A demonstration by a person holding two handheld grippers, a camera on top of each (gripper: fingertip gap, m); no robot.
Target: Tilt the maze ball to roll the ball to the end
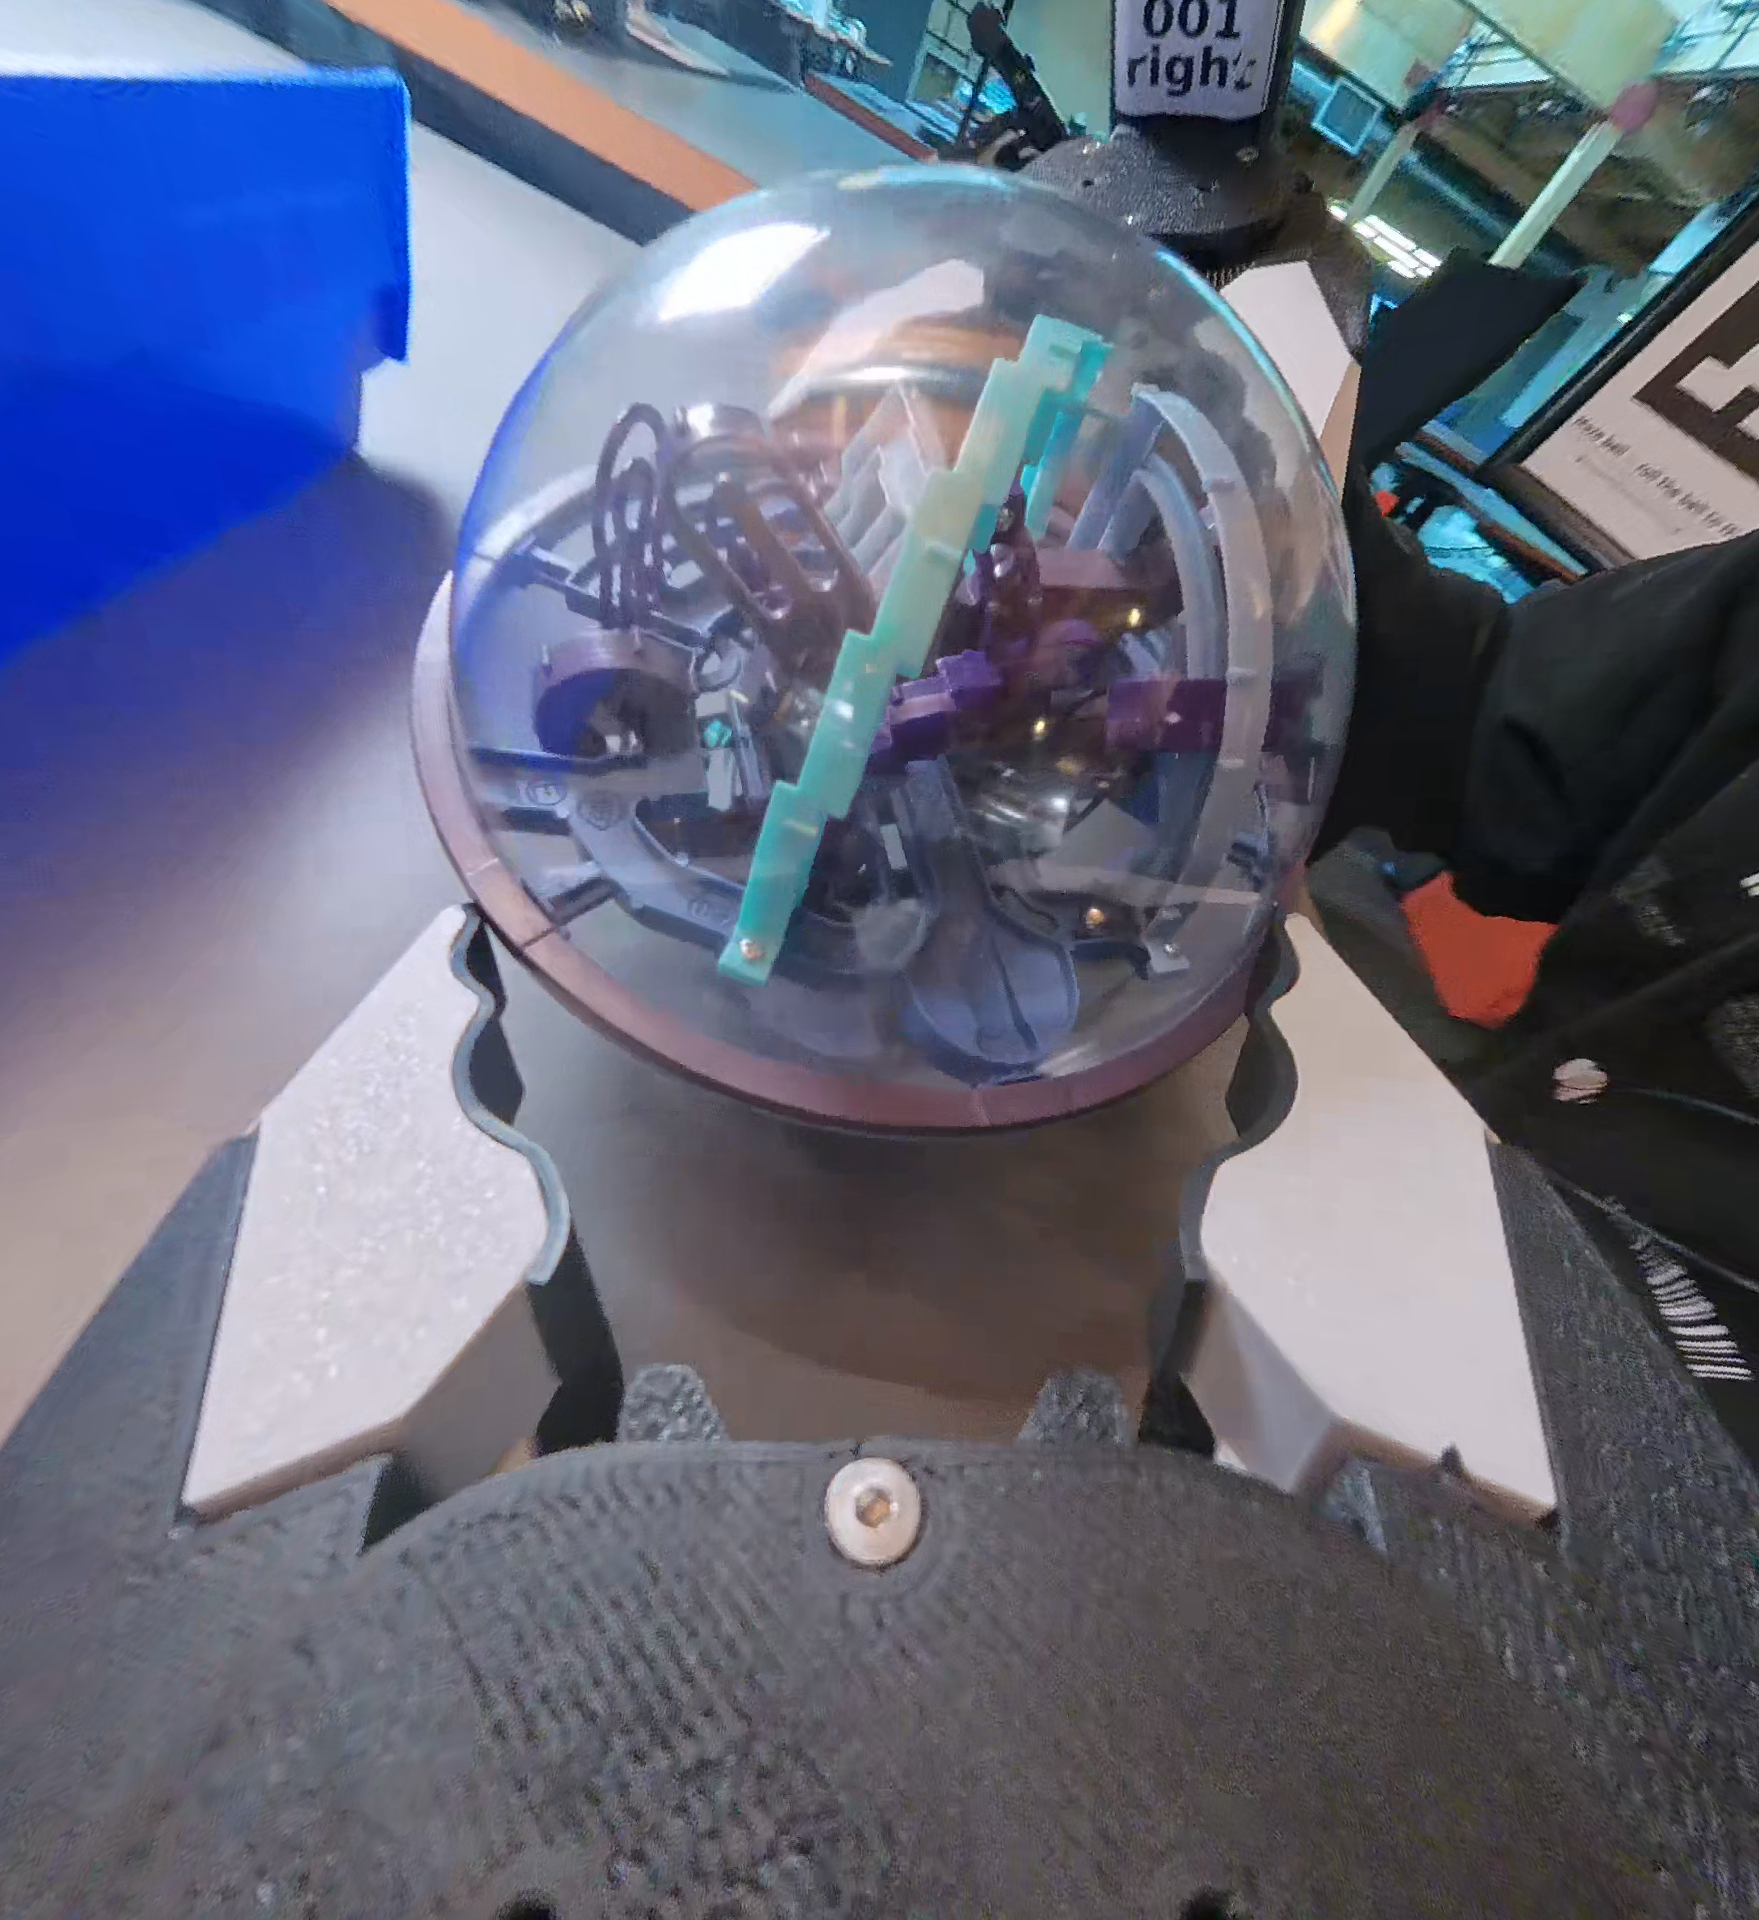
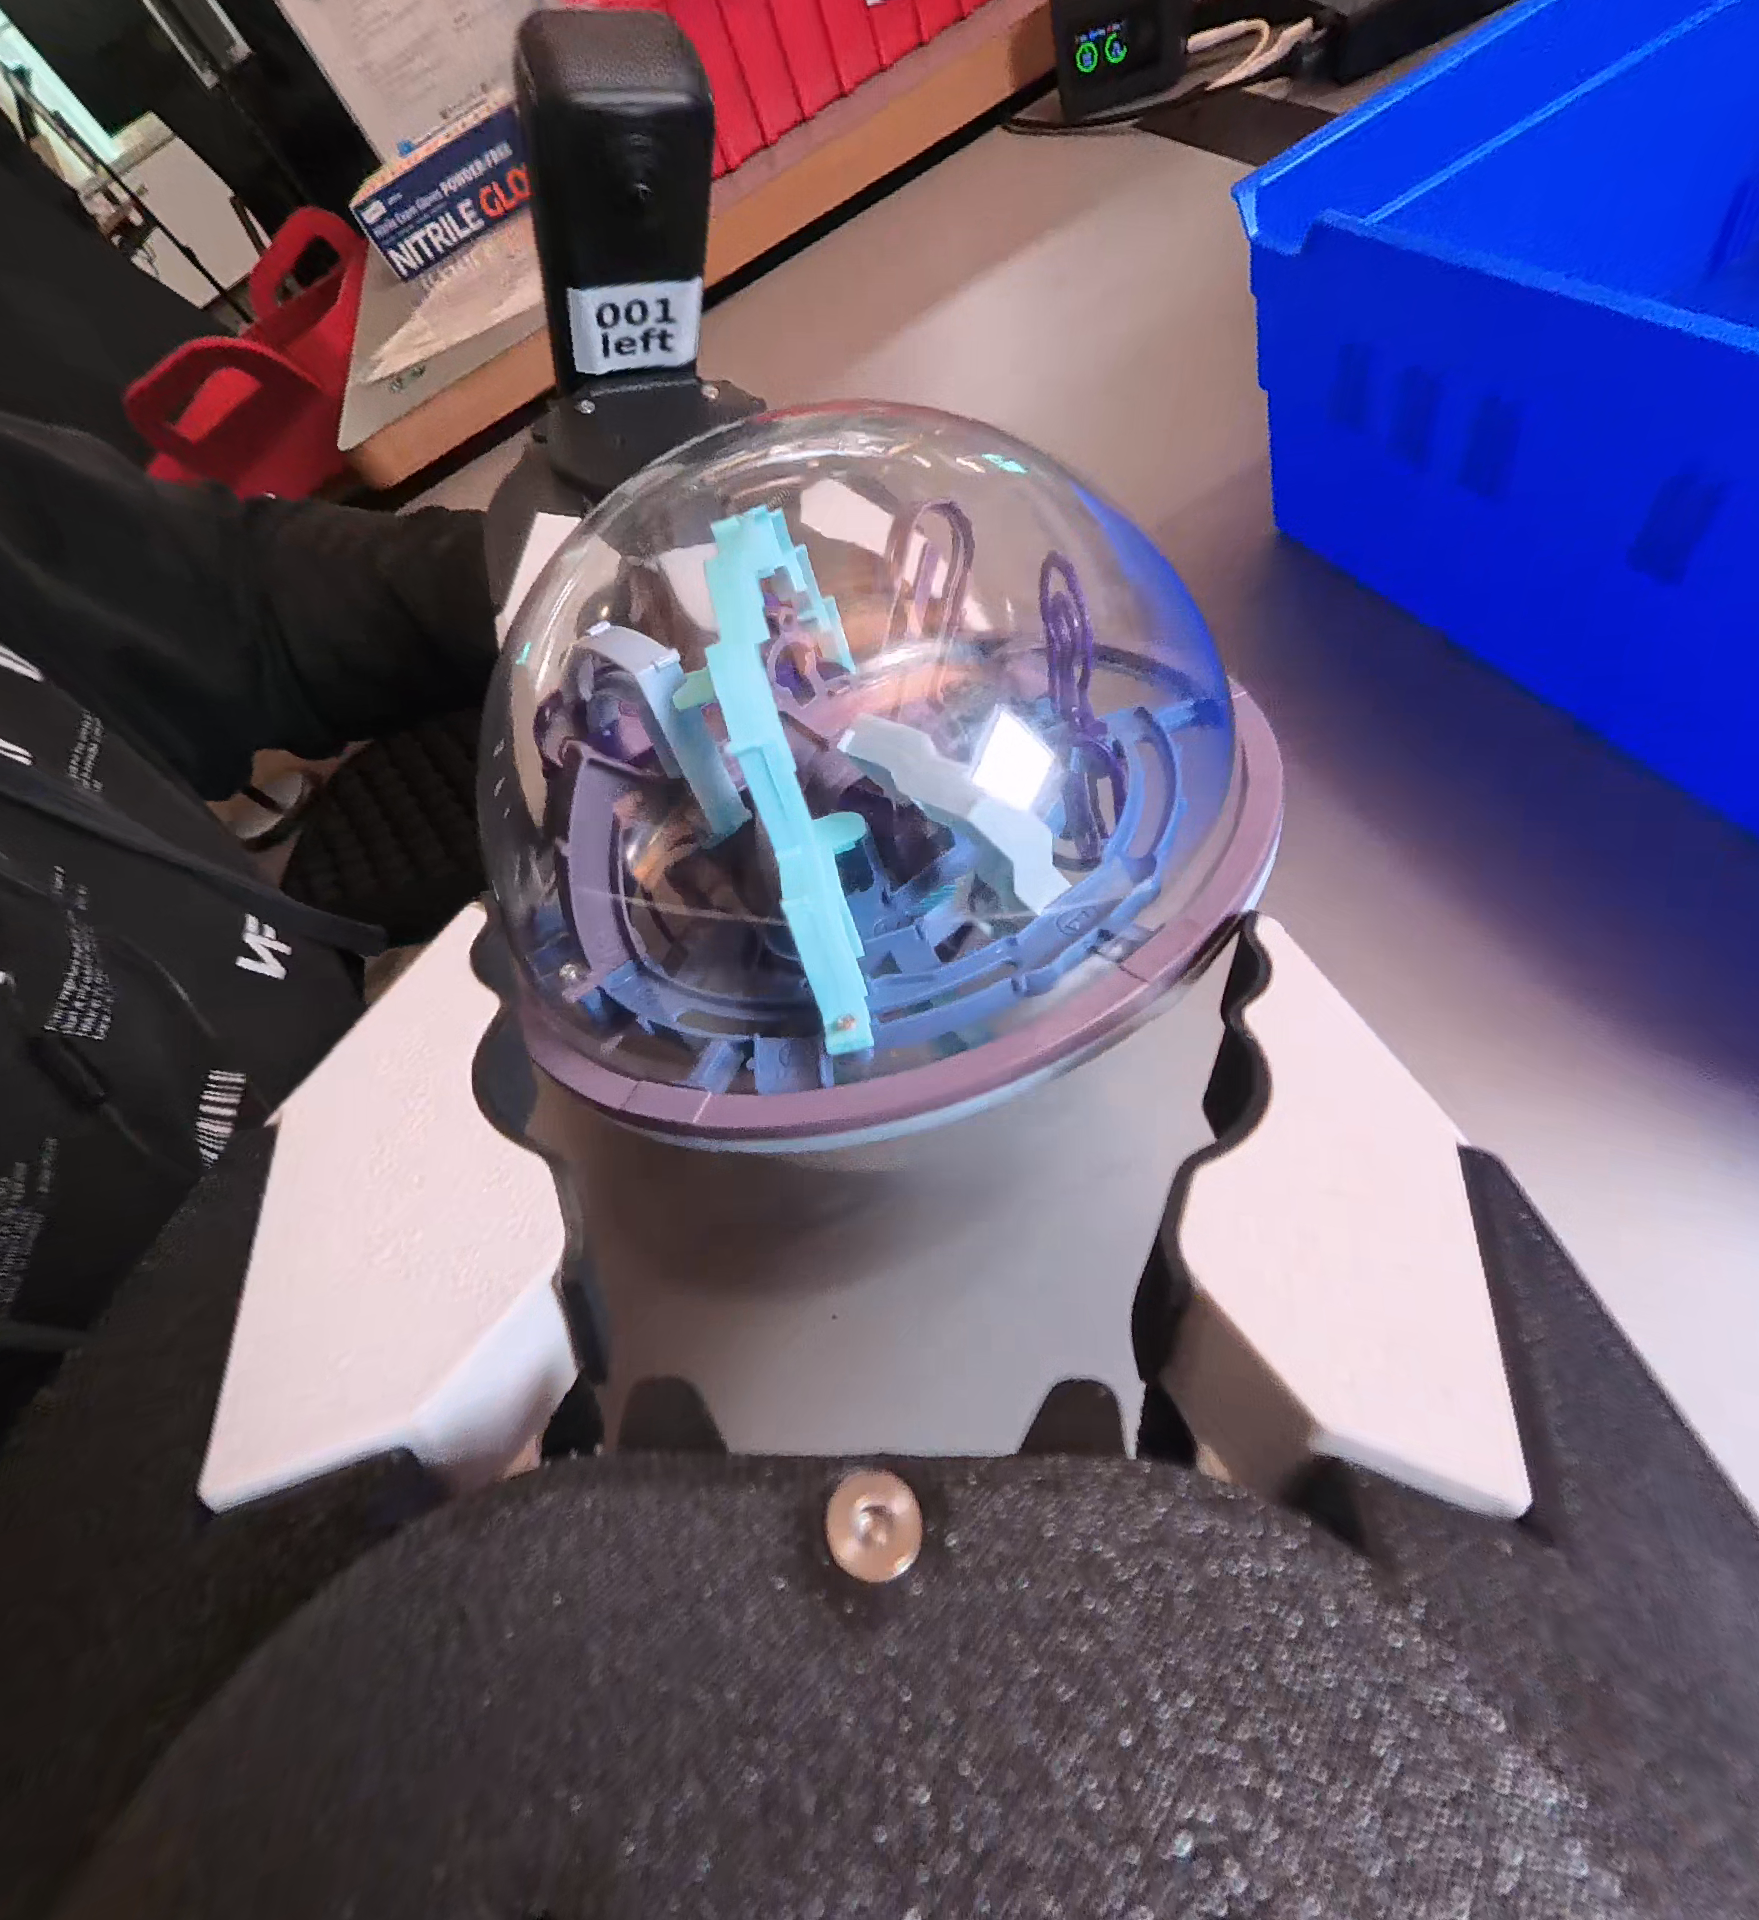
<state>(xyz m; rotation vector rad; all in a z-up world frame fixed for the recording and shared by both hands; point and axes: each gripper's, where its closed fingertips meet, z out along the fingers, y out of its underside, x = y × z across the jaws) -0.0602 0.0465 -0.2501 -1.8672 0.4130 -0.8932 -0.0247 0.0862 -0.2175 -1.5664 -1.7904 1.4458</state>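
The maze ball (image 1: 885,623) is a clear sphere with a purple ring round its middle, a stepped teal track and purple and blue tracks inside. It is tilted, ring slanting. My left gripper (image 1: 870,966) grips it at the ring, fingertips (image 1: 464,935) touching both sides. My right gripper (image 2: 870,987) grips the same ball (image 2: 854,748) from the opposite side. Each gripper shows beyond the ball in the other's view: right gripper (image 1: 1197,156), left gripper (image 2: 626,312). I cannot pick out the small rolling ball for sure. Whether the sphere touches the table is unclear.
A blue bin (image 2: 1581,416) stands on the grey table close beside the ball, also in the left wrist view (image 1: 127,312). A person's dark sleeve (image 2: 127,675) is on the other side. A red bag (image 2: 251,364) and a glove box (image 2: 439,208) lie farther back.
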